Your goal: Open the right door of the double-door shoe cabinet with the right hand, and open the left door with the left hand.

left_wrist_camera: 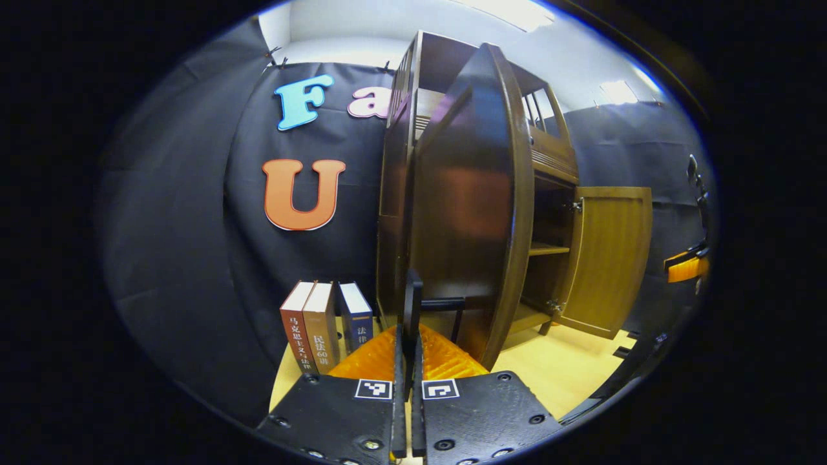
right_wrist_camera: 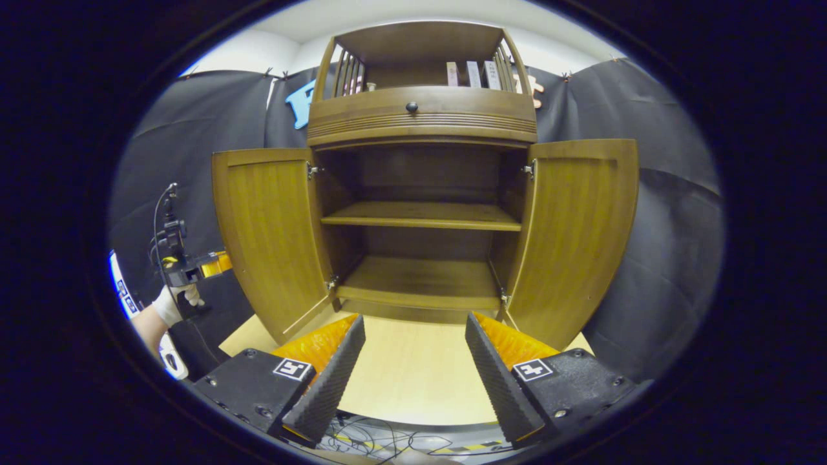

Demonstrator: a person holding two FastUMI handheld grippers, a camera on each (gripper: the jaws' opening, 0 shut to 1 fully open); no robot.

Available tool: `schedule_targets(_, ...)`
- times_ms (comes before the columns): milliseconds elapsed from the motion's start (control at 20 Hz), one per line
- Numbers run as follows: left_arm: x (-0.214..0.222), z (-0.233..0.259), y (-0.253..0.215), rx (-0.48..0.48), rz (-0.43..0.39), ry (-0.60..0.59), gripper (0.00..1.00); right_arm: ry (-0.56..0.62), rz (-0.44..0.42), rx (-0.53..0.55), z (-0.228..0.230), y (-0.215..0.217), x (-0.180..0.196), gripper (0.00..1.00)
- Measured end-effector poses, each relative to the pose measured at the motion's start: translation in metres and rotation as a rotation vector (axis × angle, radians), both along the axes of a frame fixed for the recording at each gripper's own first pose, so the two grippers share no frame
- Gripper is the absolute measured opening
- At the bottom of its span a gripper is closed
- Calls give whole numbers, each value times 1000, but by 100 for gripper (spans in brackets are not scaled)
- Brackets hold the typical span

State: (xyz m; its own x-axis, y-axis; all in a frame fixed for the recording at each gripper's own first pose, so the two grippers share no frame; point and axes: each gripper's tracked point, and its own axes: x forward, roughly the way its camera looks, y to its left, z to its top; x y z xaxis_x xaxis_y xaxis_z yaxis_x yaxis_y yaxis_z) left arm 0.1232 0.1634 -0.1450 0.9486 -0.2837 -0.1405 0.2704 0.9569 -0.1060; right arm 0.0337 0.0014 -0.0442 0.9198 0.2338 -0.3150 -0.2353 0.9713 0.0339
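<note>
The wooden shoe cabinet stands with both doors swung wide. In the right gripper view the left door and right door show their light inner faces. My right gripper is open, well back from the cabinet, with nothing between its fingers. A gloved hand holds my left gripper at the left door's outer side. In the left gripper view the left gripper is shut on a thin black handle by the door's dark outer face. The right door and right gripper lie beyond.
Three books stand on the light table left of the cabinet. Inside are a middle shelf and a bottom shelf, both bare. A drawer with a dark knob sits above. Cables lie below the table's front edge.
</note>
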Motion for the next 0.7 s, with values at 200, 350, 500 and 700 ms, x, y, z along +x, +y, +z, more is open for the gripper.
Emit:
schedule_targets(200,-1,-1,-1,63,-33,2,3,1,5,0,-1,-2,-3,98)
schedule_targets(350,0,-1,-2,55,-28,-3,3,8,3,12,-3,-3,-5,98)
schedule_targets(500,-1,-1,-5,66,-25,4,4,8,1,17,-4,-5,-6,100)
schedule_targets(700,-5,-8,-5,91,-23,22,7,23,-2,16,-7,-10,-8,100)
